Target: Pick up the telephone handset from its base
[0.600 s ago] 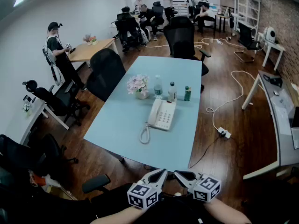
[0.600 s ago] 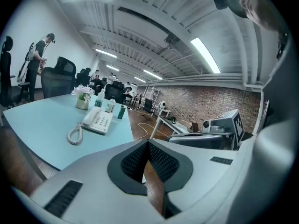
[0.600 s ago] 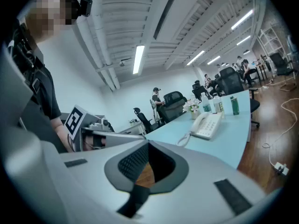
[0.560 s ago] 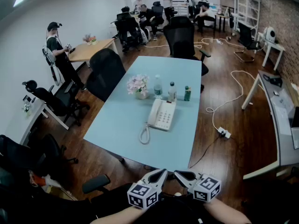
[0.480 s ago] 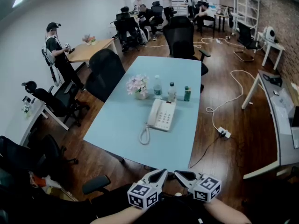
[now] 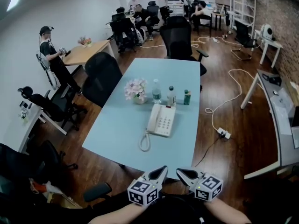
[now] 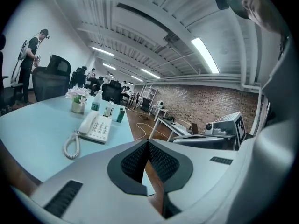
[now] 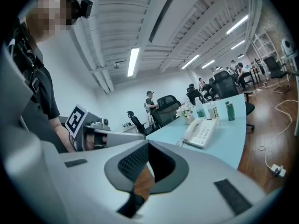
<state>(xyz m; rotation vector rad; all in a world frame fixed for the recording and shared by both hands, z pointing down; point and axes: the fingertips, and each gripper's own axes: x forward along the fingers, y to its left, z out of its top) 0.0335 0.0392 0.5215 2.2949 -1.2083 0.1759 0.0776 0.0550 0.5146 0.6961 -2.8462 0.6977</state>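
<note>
Both grippers are off the tabletop's (image 6: 117,129) near edge, well apart from the phone. Left gripper (image 6: 162,171): pads pressed together, nothing between. Right gripper (image 6: 180,172): same, closed and empty. Telephone (image 6: 161,120) sits mid-tabletop. Handset (image 6: 153,117) looks seated on the base's left side, though it's small in view. Coiled cord (image 6: 145,142) loops toward the near edge. Flowers (image 6: 135,89) and bottles (image 6: 171,96) stand just behind the phone.

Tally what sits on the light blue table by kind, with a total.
Telephone: 1
Flower pot: 1
Clear bottles: 2
Green container: 1
Total: 5
</note>
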